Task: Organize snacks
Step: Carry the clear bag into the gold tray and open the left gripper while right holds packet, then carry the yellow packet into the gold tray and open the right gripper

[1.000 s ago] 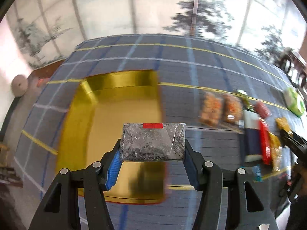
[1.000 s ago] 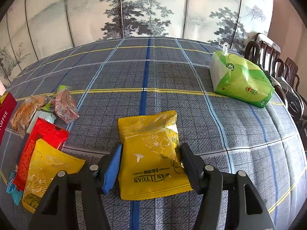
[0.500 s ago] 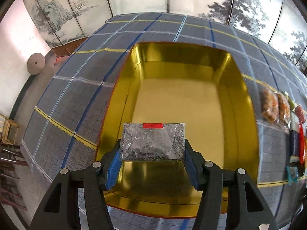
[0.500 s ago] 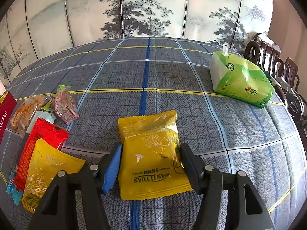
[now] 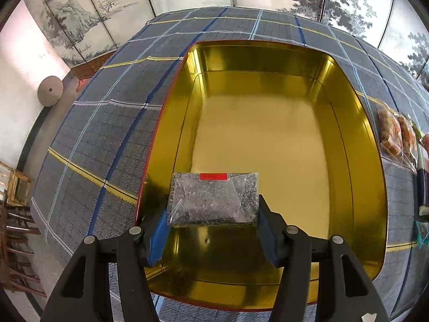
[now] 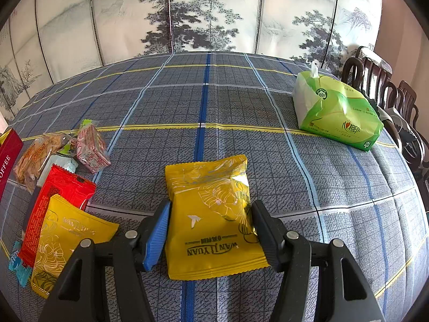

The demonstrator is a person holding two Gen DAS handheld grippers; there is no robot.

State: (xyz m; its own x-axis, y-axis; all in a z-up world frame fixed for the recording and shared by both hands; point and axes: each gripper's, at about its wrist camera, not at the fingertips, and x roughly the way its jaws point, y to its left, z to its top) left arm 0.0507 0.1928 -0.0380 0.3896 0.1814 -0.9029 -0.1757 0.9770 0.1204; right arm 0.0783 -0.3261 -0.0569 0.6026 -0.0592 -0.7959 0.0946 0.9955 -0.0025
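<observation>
painted screens of pines and misty hills stand behind a table under a grey-blue plaid cloth (image 6: 236, 112) crossed by yellow and blue lines.

on the left side sits a gold tin (image 5: 356, 145), wide and shallow, its floor bare. the left gripper (image 5: 213, 214) hangs over the tin's near end, its jaws clamped on the two short sides of a clear bag (image 5: 213, 200) of dark grains with a small red label on its far edge. the bag lies flat between the pads, above the tin's floor; whether it touches the floor i cannot tell. just beyond the tin's right wall lie orange snacks (image 5: 390, 134) in clear wrap.

the right gripper (image 6: 211, 225) is over the open cloth, well apart from the tin, jaws pressed against both sides of a yellow pack (image 6: 211, 214) printed with white line drawings. the pack's near end sticks out toward the camera; whether it rests on the cloth or is lifted i cannot tell.

to its left lies a cluster of snacks: a second yellow pack (image 6: 67, 238) overlapping a red pack (image 6: 57, 196), a pink wrapped sweet (image 6: 91, 145), a clear bag of orange biscuits (image 6: 34, 155), and a dark red box (image 6: 8, 155) at the edge. a green tissue pack (image 6: 335, 112) sits far right, near dark wooden chairs (image 6: 380, 86).
</observation>
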